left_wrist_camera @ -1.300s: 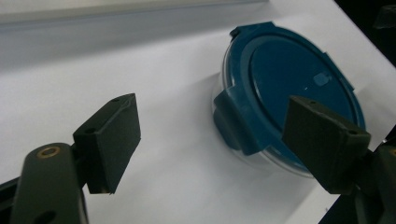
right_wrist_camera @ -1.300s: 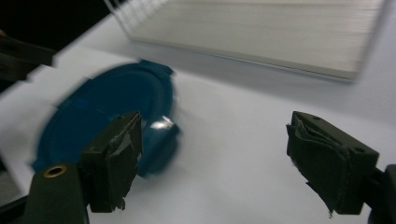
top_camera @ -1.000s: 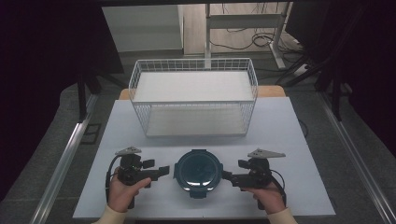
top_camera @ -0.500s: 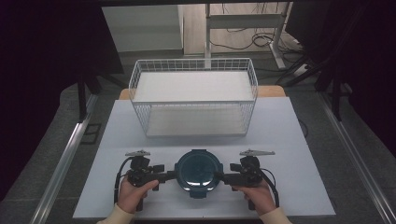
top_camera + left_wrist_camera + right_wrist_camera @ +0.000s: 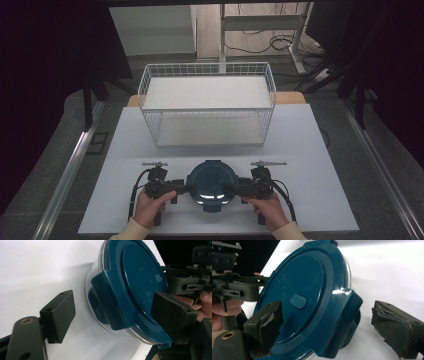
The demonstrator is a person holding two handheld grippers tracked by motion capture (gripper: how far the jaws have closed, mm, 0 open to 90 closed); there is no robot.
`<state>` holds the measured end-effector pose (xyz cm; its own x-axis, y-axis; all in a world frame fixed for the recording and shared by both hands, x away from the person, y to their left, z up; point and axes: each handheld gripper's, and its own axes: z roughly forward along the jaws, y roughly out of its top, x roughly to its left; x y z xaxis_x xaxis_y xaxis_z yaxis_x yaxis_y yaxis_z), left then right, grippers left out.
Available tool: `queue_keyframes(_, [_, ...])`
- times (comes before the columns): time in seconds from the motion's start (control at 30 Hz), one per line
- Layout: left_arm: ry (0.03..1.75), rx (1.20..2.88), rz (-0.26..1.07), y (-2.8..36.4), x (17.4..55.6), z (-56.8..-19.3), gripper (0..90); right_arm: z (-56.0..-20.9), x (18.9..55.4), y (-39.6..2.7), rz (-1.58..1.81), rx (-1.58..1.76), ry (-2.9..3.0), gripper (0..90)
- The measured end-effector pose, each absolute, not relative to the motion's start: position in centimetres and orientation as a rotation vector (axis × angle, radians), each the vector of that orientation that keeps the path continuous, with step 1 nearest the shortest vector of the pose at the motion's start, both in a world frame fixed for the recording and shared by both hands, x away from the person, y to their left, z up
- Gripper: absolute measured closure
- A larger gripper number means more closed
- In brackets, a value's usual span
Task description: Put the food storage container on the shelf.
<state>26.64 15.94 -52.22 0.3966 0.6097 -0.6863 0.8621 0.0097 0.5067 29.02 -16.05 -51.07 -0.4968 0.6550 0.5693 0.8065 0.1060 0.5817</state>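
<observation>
Both claws have edged inward, left claw (image 5: 186, 188) and right claw (image 5: 229, 188) seemingly gaping around the round, glossy teal-lidded container (image 5: 212, 183).

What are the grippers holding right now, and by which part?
Nothing held yet. Left gripper and right gripper are both open, each straddling a side latch tab of the round blue-lidded container.

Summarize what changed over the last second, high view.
Both hands closed in on the round container: the left hand-held gripper and right hand-held gripper moved inward and now bracket its side latches, jaws open, nothing gripped yet. The grey top plates have levelled out. Container, wire basket and table stayed put.
</observation>
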Motion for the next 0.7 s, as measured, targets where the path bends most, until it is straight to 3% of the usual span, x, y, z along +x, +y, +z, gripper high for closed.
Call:
queue_keyframes(0.23, [1.294, 1.656, -0.418, 15.36, 26.76, -53.06, 20.7, -51.44, 29.02, -15.66, -1.328, -1.483, -2.151, 13.3])
queue_keyframes(0.3, [1.293, 1.637, -0.434, 15.3, 26.79, -53.1, 25.5, -51.6, 29.1, -15.62, -1.328, -1.474, -2.098, 19.0])
queue_keyframes(0.5, [1.311, 1.603, -0.479, 15.39, 26.88, -53.23, 29.1, -51.52, 29.06, -15.81, -1.336, -1.485, -2.088, 23.2])
queue_keyframes(0.7, [1.31, 1.607, -0.465, 15.45, 26.56, -52.88, 32.2, -51.56, 28.92, -16.44, -1.368, -1.518, -2.02, 29.8])
